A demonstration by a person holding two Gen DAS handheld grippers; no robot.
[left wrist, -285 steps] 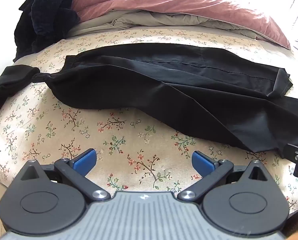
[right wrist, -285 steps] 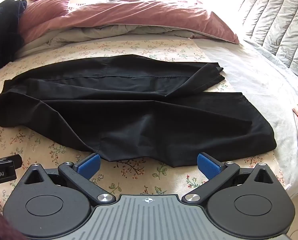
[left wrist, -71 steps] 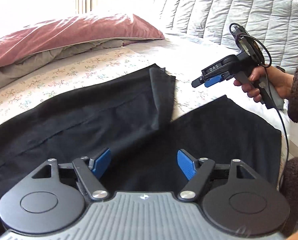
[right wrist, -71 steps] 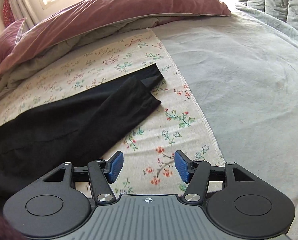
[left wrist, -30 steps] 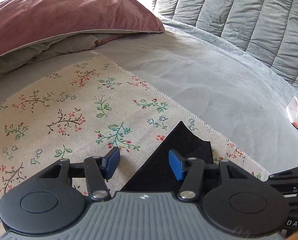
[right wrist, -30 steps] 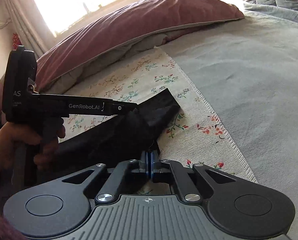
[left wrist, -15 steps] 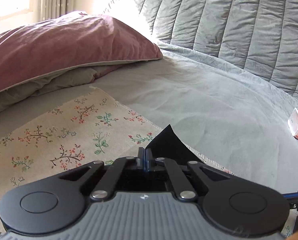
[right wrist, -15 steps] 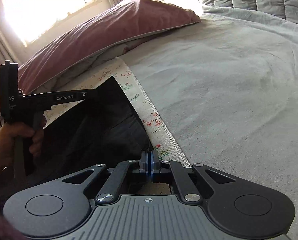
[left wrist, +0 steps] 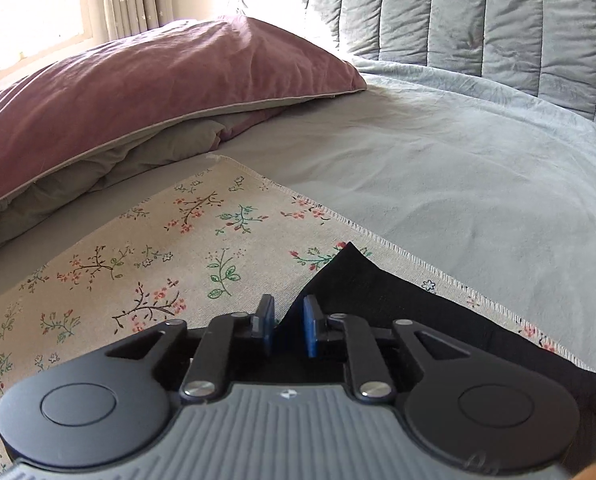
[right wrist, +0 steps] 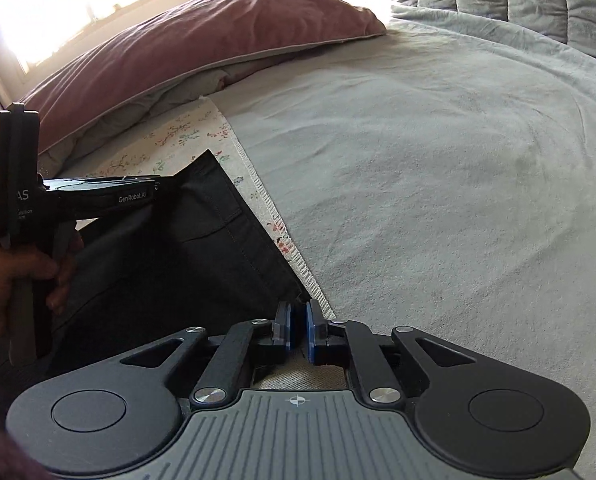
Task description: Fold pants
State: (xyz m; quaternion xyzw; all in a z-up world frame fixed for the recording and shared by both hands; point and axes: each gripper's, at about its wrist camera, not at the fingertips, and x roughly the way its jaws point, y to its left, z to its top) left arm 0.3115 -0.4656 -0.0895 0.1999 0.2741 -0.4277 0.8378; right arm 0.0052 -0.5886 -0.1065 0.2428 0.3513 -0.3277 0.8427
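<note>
The black pants (right wrist: pixel 202 248) lie on a floral cloth (left wrist: pixel 146 248) on the bed, hem end toward the grey bedspread. In the left wrist view a hem corner (left wrist: pixel 349 272) sticks out past my left gripper (left wrist: pixel 289 326), whose blue pads stand a small gap apart with black cloth between them. In the right wrist view my right gripper (right wrist: pixel 298 330) has its pads slightly apart at the other hem corner. The left gripper's body (right wrist: pixel 98 194) shows there at the left, held in a hand.
A mauve pillow (left wrist: pixel 158 92) over grey bedding lies at the back. The grey bedspread (right wrist: pixel 437 160) fills the right side, with a quilted headboard (left wrist: pixel 477 20) behind. The cloth's fringed edge (right wrist: pixel 274 220) runs beside the pants hem.
Both grippers were shut on the hem corners half a second ago; now their pads have parted a little. The hem edge has come down onto the floral cloth.
</note>
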